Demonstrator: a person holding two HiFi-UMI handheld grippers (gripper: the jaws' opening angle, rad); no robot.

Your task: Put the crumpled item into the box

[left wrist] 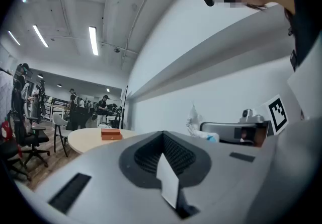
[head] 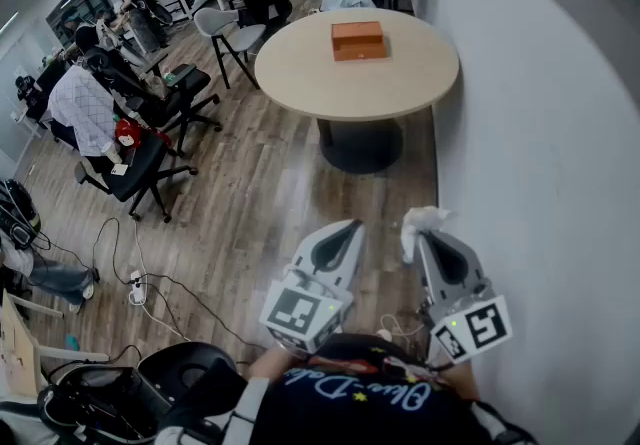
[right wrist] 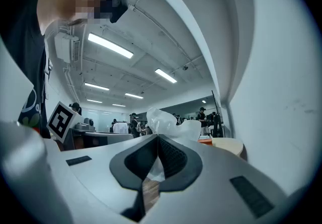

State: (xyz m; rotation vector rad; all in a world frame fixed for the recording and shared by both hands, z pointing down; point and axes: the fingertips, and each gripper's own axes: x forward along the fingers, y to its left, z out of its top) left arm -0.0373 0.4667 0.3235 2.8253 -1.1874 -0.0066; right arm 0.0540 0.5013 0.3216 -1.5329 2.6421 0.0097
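Note:
A crumpled white plastic item [head: 418, 226] sticks out of my right gripper [head: 432, 238], which is shut on it, held close to my body above the wooden floor. In the right gripper view the crumpled item [right wrist: 168, 125] bulges past the closed jaws. My left gripper [head: 342, 238] hangs beside it, shut with nothing in it; in the left gripper view its jaws [left wrist: 163, 147] meet. The orange box [head: 358, 40] lies on the round beige table [head: 300, 68] ahead, well beyond both grippers. From the left gripper view the box [left wrist: 110, 134] shows small on the table, and the crumpled item [left wrist: 193, 120] at the right.
A white curved wall [head: 540, 133] runs along my right. Grey and black office chairs [head: 225, 28] stand left of the table. People sit at the far left [head: 85, 108]. Cables and a power strip [head: 135, 288] lie on the floor at lower left.

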